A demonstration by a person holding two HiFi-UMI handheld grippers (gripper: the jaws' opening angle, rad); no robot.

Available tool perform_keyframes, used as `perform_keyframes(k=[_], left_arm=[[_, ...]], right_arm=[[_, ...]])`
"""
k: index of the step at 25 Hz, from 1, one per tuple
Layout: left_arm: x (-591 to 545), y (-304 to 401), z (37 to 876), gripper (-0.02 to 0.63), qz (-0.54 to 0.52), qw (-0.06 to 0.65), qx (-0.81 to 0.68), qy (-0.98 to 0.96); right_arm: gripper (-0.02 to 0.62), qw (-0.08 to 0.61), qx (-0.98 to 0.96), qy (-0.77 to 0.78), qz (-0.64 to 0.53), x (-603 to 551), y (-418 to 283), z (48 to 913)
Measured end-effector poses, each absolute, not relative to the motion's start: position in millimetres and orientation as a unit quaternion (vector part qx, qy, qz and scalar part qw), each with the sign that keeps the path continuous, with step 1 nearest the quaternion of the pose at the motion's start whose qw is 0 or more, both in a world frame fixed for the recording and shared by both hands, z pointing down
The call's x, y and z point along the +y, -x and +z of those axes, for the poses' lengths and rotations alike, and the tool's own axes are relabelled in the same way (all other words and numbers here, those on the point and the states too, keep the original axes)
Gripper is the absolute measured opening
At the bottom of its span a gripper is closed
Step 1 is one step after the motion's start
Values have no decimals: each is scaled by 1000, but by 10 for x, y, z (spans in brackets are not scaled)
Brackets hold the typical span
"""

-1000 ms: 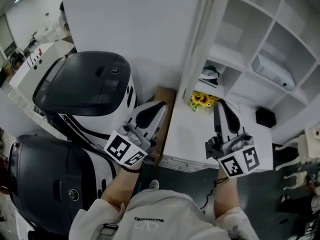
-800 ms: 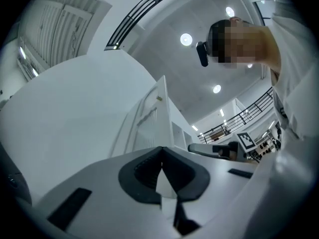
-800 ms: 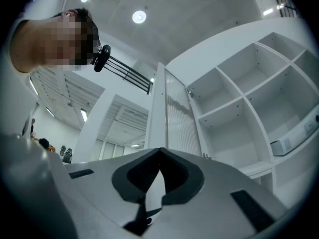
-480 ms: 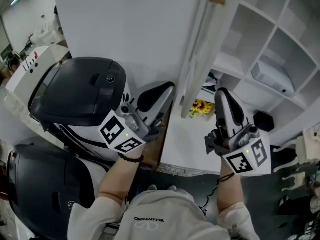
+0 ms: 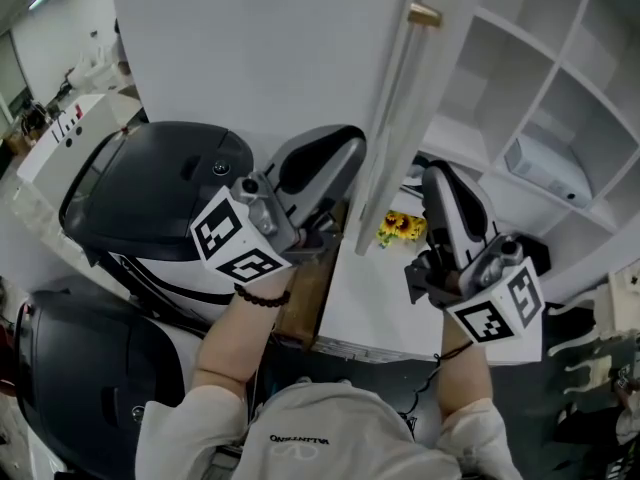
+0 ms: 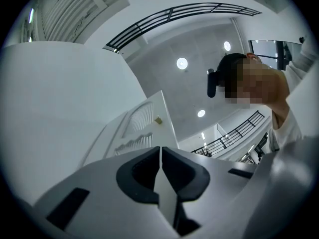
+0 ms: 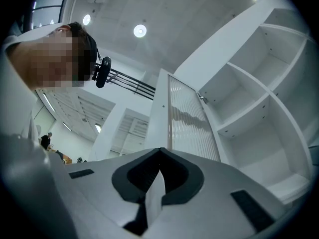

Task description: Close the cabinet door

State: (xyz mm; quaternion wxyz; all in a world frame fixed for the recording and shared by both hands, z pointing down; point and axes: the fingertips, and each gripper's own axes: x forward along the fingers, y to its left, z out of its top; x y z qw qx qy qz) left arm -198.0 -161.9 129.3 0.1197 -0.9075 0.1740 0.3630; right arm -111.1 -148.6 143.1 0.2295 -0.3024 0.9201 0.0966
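Observation:
The white cabinet door [image 5: 388, 128] stands open, seen edge-on, with a brass knob [image 5: 424, 14] near its top. My left gripper [image 5: 345, 146] is shut and empty, raised just left of the door's edge, in front of its outer face. In the left gripper view the jaws [image 6: 160, 149] meet, and the door [image 6: 142, 131] rises beyond them. My right gripper [image 5: 436, 174] is also shut and empty, on the shelf side of the door. Its own view shows the closed tips [image 7: 159, 151] under the door's ribbed inner panel [image 7: 188, 123].
Open white shelves [image 5: 545, 88] fill the right, holding a white device [image 5: 543, 160], a sunflower bunch [image 5: 398, 228] and a black object [image 5: 532, 240]. Two black-topped white machines [image 5: 150, 188] [image 5: 70, 368] stand at the left, close to the door's swing.
Both grippers have risen. The left one moved up and right toward the door's edge; the right one climbed beside the door in front of the shelves.

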Motion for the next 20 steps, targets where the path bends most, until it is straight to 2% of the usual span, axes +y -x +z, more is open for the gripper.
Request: perform_keyframes(k=[20], left_arm=[[-1748,1811,723,91,392,127,103,905]], right_arm=[[11,256,923,268,105,-1577,1124,1041]])
